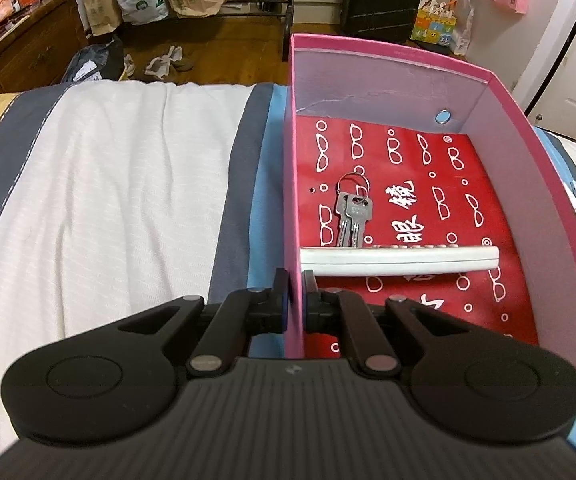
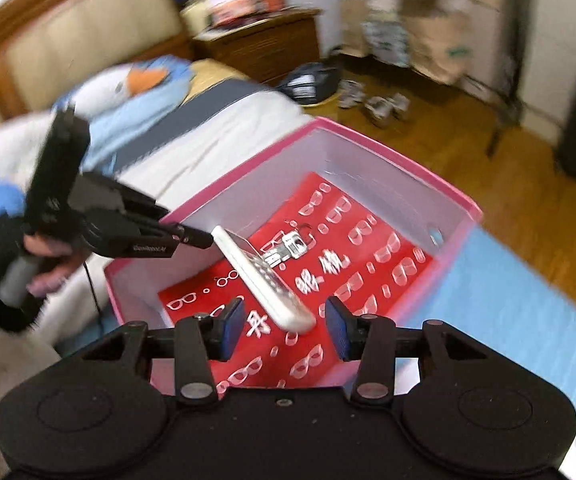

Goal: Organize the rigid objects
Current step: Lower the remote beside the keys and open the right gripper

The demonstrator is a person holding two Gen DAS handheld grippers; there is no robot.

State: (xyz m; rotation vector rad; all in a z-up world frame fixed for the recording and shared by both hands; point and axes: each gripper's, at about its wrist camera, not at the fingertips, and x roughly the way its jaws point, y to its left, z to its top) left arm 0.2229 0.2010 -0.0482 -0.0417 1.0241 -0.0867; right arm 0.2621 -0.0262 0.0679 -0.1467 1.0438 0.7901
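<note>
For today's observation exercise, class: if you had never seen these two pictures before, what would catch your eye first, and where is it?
The bright pink box on the striped bedspread stands out first, with its red glasses-print bag lining the bottom. On that bag lie a bunch of keys and a white remote control. The left gripper is clamped on the box's near wall, while the right gripper hovers open over the remote.

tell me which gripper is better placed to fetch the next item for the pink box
Right. The right gripper is open and holds nothing, hanging over the pink box near the white remote. The left gripper is shut on the box wall, steadying it.
</note>
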